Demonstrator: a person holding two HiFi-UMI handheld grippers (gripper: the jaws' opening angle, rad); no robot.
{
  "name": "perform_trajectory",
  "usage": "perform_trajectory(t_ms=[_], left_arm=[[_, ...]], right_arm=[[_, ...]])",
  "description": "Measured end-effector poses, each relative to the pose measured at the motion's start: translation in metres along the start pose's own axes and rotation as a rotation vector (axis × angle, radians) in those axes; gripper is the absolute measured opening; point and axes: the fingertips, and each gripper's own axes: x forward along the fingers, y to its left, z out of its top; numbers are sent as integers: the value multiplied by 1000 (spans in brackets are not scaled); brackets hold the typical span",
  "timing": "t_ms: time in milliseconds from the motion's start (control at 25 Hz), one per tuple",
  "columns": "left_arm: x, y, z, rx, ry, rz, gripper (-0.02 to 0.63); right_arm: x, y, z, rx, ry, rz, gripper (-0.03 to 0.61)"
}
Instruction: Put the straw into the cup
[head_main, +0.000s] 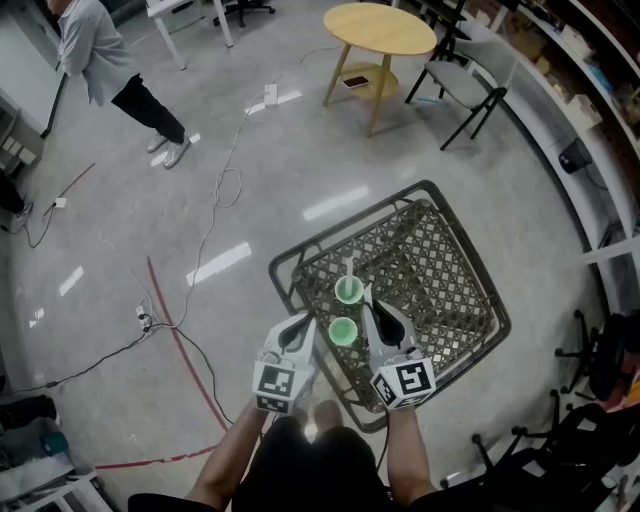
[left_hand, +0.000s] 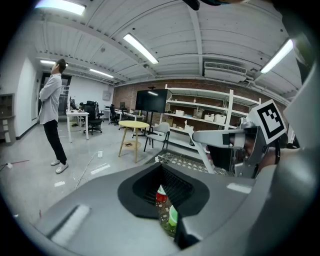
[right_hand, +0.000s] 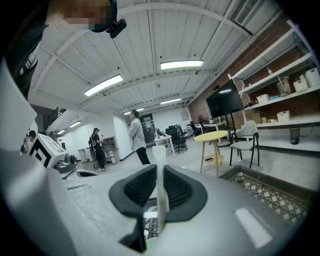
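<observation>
Right gripper view: right gripper pinches the straw about mid-length, upright between ribbed black pads.
Left gripper view: left gripper has its jaws slightly apart and pinches nothing.
Straw place: head view shows it over the far cup; whether its end is inside, cannot tell.
Other cup: near cup, green and round, sits between the grippers.
Handling: straw is likely light, thin, smooth and easily crushed; hold gently near the middle.
Support: table, dark metal lattice.
</observation>
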Motion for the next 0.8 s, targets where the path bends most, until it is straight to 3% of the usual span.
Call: perform_trajectory(t_ms=[800], left_arm=[[25,27,-80,-63,56,27,6]], right_arm=[[43,-1,-76,128,9,57,49]])
